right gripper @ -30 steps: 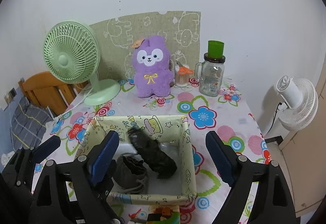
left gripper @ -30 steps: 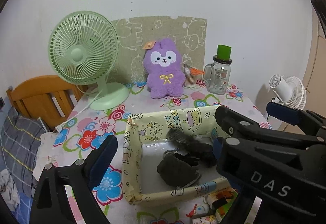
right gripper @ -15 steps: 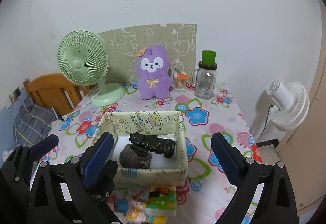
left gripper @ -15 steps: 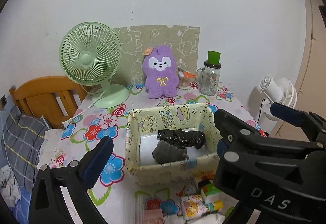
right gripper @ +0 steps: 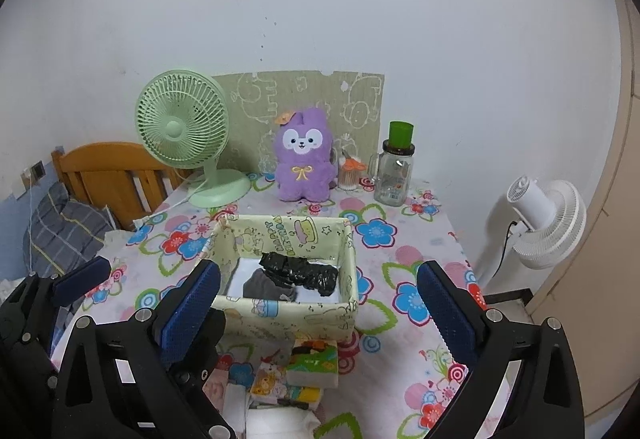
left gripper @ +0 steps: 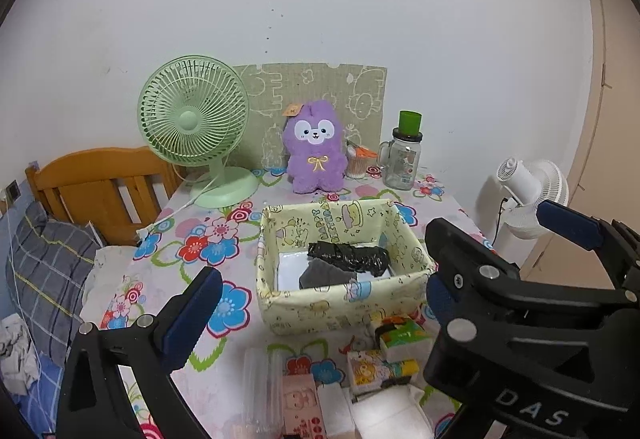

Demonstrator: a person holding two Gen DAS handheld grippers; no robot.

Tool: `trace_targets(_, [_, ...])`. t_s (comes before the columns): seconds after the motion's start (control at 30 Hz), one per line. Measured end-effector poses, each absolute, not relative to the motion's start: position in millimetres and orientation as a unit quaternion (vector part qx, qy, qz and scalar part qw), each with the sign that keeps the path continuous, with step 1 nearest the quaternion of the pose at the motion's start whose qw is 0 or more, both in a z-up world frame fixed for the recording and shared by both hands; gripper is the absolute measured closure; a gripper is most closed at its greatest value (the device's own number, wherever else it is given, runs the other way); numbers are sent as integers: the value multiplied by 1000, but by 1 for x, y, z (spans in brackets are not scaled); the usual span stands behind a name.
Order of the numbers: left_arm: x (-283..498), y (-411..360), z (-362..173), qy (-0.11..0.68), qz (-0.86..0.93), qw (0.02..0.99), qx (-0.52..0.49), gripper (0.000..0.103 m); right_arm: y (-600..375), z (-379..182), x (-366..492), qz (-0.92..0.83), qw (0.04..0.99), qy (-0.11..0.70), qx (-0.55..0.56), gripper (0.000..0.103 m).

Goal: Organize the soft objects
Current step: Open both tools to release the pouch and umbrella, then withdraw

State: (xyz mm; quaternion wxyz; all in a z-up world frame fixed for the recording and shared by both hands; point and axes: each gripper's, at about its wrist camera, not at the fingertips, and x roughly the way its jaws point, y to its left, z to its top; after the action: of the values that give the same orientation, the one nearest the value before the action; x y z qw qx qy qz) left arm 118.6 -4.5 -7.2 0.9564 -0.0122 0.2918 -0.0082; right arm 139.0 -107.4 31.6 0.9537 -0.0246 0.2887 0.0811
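On the floral-clothed table stands an open-topped yellow box printed with cartoons, and inside it lie the two soft things: a black crinkled bundle stretched across the far half, and a grey cloth touching its near-left side; both rest on the box's white floor. Both tools hover apart from the box, above the near edge of the table: the left hand-held gripper has its jaws spread wide and empty; the right hand-held gripper is likewise released, its blue pads flanking the box in its own view and holding nothing. Just in front of the box sits a cluster of small colourful packets. Along the far edge, against the wall, stand a green desk fan, a purple plush toy and a glass jar with a green lid; a white fan stands beyond the table's right side.
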Motion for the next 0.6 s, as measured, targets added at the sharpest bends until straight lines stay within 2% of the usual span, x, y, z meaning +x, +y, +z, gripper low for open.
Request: trace_targets(0.6, [73, -8, -3, 284, -9, 959, -11, 0, -111, 37, 90, 91, 957, 274, -28, 1])
